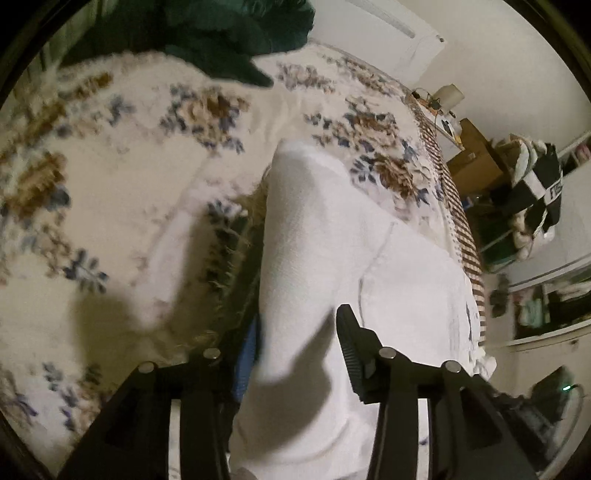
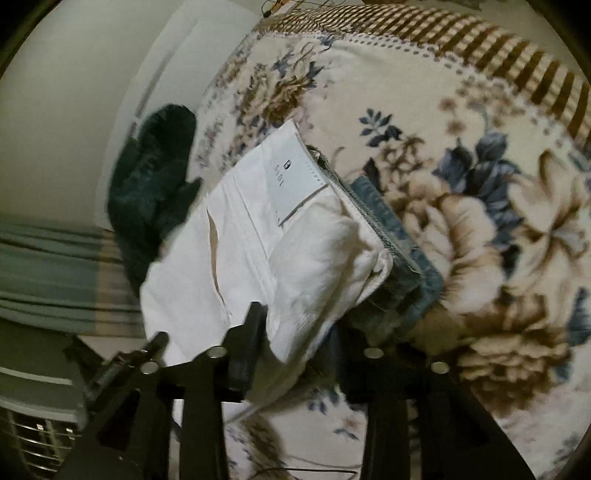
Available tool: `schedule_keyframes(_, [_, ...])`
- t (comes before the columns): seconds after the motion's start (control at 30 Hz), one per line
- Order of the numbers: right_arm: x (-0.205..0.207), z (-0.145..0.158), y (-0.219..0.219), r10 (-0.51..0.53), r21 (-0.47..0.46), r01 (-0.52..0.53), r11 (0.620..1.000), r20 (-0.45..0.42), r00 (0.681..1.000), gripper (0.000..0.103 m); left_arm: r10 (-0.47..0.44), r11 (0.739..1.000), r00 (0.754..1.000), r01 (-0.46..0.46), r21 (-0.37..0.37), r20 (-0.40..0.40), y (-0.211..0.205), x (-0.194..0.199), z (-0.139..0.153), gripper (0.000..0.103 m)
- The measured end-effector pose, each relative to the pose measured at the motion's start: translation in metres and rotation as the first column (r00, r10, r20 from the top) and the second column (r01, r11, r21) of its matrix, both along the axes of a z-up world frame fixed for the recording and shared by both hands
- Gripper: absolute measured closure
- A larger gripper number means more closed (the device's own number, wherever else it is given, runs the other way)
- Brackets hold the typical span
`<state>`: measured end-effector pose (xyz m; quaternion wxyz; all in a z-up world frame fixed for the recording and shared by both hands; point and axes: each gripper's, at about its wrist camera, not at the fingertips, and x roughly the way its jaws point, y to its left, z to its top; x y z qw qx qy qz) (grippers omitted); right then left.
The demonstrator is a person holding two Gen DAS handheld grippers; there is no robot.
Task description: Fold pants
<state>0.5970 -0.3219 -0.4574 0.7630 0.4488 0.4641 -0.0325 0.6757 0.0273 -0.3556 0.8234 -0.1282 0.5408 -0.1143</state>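
Observation:
The pants (image 1: 332, 240) lie on a floral bedspread (image 1: 129, 166), white lining outward, with a blue denim layer (image 2: 391, 221) showing underneath. In the left wrist view a white fold runs up between the fingers of my left gripper (image 1: 299, 325). Its right finger (image 1: 351, 347) stands clear of the cloth and its left finger is hidden behind the fold. In the right wrist view the pants (image 2: 258, 236) show a white label, and a bunched corner fills the gap of my right gripper (image 2: 297, 321). Its left finger (image 2: 251, 325) presses on the cloth; the other finger is mostly hidden.
A dark green fuzzy item (image 1: 229, 33) lies at the bed's far side, beside the pants (image 2: 155, 177). The bedspread (image 2: 480, 147) has a brown striped border (image 1: 461, 221) at its edge. Boxes and clutter (image 1: 476, 158) stand beyond it. A wire grille (image 2: 33, 432) sits low on the left.

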Motion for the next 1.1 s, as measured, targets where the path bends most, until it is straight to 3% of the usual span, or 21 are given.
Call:
schedule_keyframes(0.03, [-0.005,0.012,0.003,0.012,-0.042,-0.012,0.999,-0.008,1.000,0.046,-0.003,1.000,1.000,0.002,0.028,0.020,-0.001,-0.005,0.007,0.046])
schedule_keyframes(0.07, [-0.007,0.023,0.007,0.024,-0.086,-0.025,0.996,-0.009,1.000,0.039,-0.005,0.998,0.999,0.003,0.066,0.033,-0.004,-0.011,0.014,0.027])
schedule_keyframes(0.1, [-0.009,0.035,0.011,0.039,-0.139,-0.040,0.990,-0.013,0.999,0.036,-0.008,0.995,0.999,0.004,0.098,0.044,-0.007,-0.019,0.022,0.016])
schedule_keyframes(0.23, [-0.018,0.083,0.032,0.097,-0.370,-0.111,0.922,-0.055,0.994,0.006,-0.015,0.982,0.995,-0.004,0.188,0.098,-0.016,-0.049,0.053,0.014])
schedule_keyframes(0.27, [-0.022,0.095,0.037,0.109,-0.425,-0.124,0.897,-0.060,0.992,0.005,-0.016,0.978,0.994,-0.007,0.206,0.109,-0.018,-0.055,0.060,0.012])
schedule_keyframes(0.37, [-0.041,0.127,0.047,0.117,-0.540,-0.140,0.830,-0.077,0.990,0.002,-0.018,0.968,0.989,-0.019,0.249,0.145,-0.024,-0.082,0.085,0.004])
schedule_keyframes(0.5, [-0.076,0.167,0.056,0.135,-0.620,-0.145,0.771,-0.063,0.989,0.001,-0.031,0.959,0.982,-0.023,0.282,0.187,-0.032,-0.121,0.120,0.004])
schedule_keyframes(0.7, [-0.138,0.230,0.067,0.176,-0.673,-0.137,0.727,-0.010,0.984,0.001,-0.050,0.942,0.965,-0.040,0.332,0.258,-0.043,-0.180,0.167,0.004])
schedule_keyframes(1.1, [-0.279,0.361,0.087,0.272,-0.722,-0.077,0.688,0.158,0.949,0.001,-0.004,0.936,0.916,-0.137,0.323,0.401,-0.049,-0.309,0.265,0.004])
